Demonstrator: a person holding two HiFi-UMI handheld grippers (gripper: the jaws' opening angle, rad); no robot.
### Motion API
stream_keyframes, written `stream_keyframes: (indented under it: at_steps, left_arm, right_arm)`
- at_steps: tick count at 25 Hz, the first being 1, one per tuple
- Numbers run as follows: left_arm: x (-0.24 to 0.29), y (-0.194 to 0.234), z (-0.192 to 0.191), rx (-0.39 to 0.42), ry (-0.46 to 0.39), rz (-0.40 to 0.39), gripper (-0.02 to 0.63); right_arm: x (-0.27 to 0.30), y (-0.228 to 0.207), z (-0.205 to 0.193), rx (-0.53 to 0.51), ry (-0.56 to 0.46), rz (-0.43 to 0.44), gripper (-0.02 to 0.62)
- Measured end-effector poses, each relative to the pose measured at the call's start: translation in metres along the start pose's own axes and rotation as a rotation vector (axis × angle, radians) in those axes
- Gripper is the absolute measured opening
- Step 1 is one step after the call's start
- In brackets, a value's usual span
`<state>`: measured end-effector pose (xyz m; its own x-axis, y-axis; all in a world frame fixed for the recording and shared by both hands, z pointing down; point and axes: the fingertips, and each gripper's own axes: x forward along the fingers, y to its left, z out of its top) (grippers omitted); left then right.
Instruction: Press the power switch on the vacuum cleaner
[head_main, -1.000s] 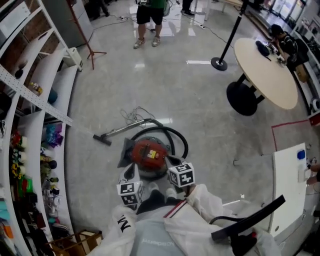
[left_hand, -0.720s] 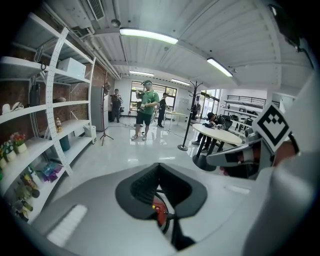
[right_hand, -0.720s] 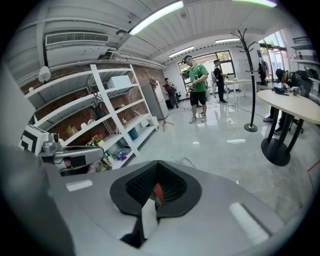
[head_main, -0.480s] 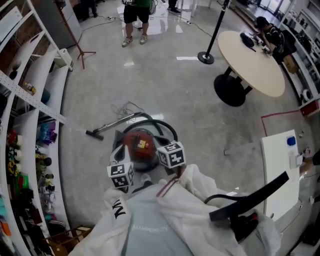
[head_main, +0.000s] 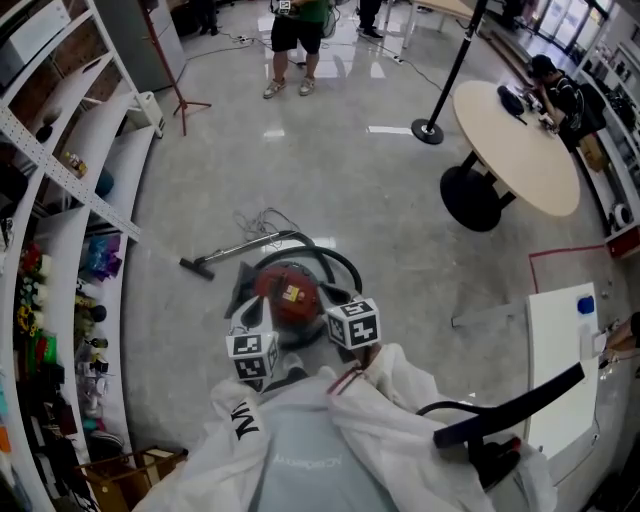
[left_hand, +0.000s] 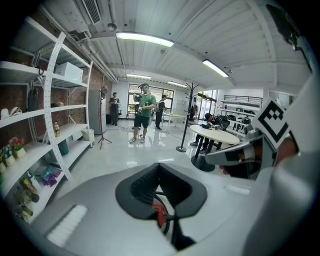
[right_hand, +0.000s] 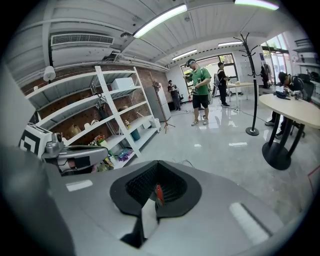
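Polished grey floor (head_main: 400, 200) in an open room: shelves (head_main: 60, 200) along the left, round table (head_main: 515, 150) at the right, person in a green shirt (head_main: 298, 30) standing at the far end.

Vacuum (head_main: 288, 293) sits on the floor mid-room, just in front of the operator. It has a round red canister body on a dark base, with a small light label on top. Black hose (head_main: 340, 268) loops around its far and right side. Wand (head_main: 240, 247) runs out to the left and ends in a dark floor head (head_main: 190, 265) flat on the floor. Loose grey cord (head_main: 262, 222) lies tangled just beyond the wand. Can't pick out the power switch at this resolution.

Left gripper (left_hand: 160, 172): jaws pressed together at the tips, nothing between them. Only a thin slit lower down, showing a bit of red body and black hose behind it. In the head view it is over the vacuum's near-left edge.

Right gripper (right_hand: 157, 170): same, jaws together and empty, with a sliver of red through the slit. In the head view it is at the vacuum's near-right edge, beside the hose.

Both point forward and down, side by side. Can't tell whether either one touches the canister. Each gripper is visible at the edge of the other's view.
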<state>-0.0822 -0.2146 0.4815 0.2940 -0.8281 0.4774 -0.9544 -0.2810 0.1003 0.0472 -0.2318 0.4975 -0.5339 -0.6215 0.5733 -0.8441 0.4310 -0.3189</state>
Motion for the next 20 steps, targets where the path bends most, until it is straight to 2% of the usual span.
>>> stream_keyframes:
  at_steps: [9, 20]
  left_arm:
    - [-0.009, -0.006, -0.004, -0.005, -0.005, 0.003, 0.000]
    - [-0.038, -0.024, -0.018, 0.002, -0.010, 0.052, 0.000]
  right_arm:
    - [-0.013, 0.004, -0.007, -0.007, -0.004, -0.002, 0.000]
    - [-0.040, 0.007, -0.026, -0.012, -0.011, 0.027, 0.000]
